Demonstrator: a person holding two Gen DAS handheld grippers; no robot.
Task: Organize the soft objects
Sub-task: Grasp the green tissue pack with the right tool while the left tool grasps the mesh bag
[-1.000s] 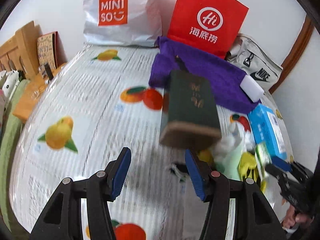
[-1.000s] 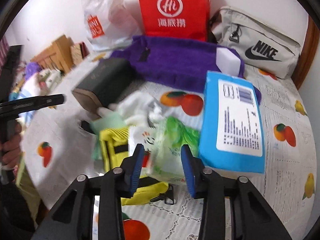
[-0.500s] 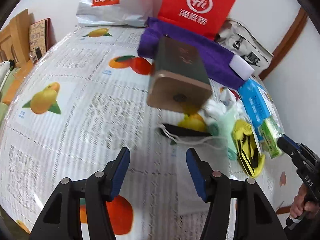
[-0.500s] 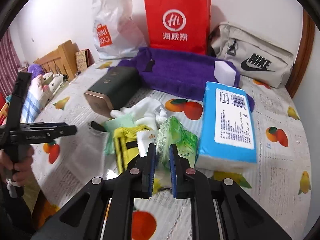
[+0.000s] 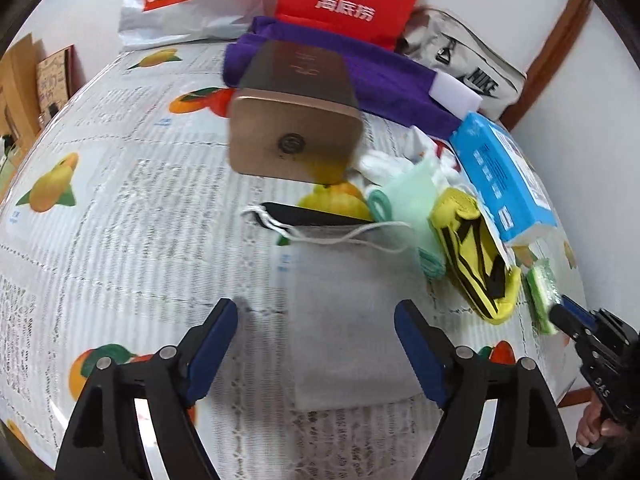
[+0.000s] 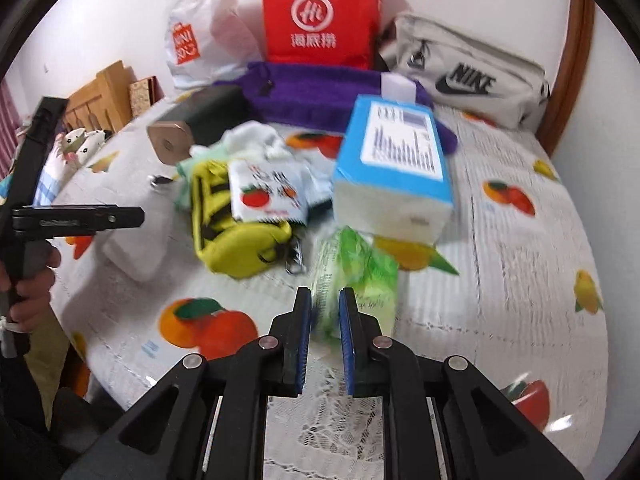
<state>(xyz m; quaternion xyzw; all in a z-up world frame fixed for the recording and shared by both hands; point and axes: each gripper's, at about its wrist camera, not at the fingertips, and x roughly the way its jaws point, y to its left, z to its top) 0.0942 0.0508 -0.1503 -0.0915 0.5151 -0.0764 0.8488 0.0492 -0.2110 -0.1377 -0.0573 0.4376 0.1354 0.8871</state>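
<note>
On the table [image 6: 520, 280], my tissue box [image 6: 396, 160] lies right of the heap, the pouch [image 6: 236, 236] left of it, the towel [image 6: 320, 96] behind, and the bags [image 6: 320, 12] stand along the far edge.

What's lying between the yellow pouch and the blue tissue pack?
In the right wrist view, a white packet printed with a tomato lies between the yellow pouch and the blue tissue pack, its lower edge overlapping the pouch.
</note>
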